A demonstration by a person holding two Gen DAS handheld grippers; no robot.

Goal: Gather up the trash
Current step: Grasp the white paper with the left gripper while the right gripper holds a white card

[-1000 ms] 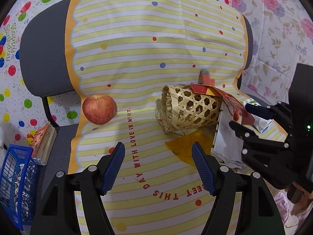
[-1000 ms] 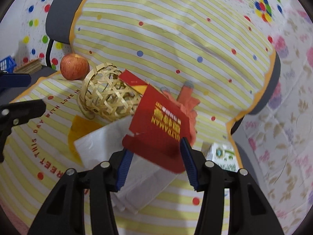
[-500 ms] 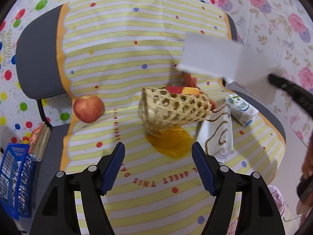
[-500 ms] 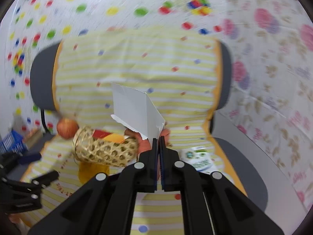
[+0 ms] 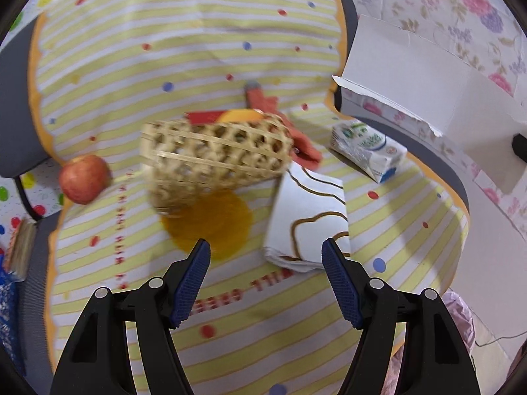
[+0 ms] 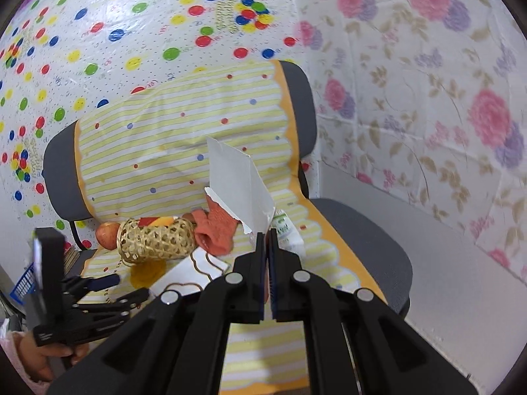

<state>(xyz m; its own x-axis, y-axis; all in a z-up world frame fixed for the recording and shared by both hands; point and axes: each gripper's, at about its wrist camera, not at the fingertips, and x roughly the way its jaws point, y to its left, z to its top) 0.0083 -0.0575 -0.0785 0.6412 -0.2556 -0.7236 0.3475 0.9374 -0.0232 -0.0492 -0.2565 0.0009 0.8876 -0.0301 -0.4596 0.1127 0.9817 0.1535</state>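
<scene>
My right gripper [image 6: 266,235] is shut on a torn cardboard box flap [image 6: 238,184], white side showing, held high above the chair seat; it also shows in the left wrist view [image 5: 411,79] at the upper right. My left gripper [image 5: 265,258] is open and empty above the striped yellow cloth [image 5: 197,49]. On the cloth lie a folded white napkin [image 5: 309,220], a small milk carton [image 5: 369,148], an orange cloth [image 6: 214,227] and a tipped woven bamboo basket [image 5: 214,158] with red and orange packaging behind it.
A red apple [image 5: 84,179] lies left of the basket on an office chair [image 6: 365,240]. An orange patch [image 5: 210,223] marks the cloth. A blue crate [image 6: 24,283] and stacked books [image 5: 19,247] stand at the left. Patterned walls surround the chair.
My right gripper closed on the cardboard and lifted it up and away to the right. My left gripper drew nearer to the napkin and basket.
</scene>
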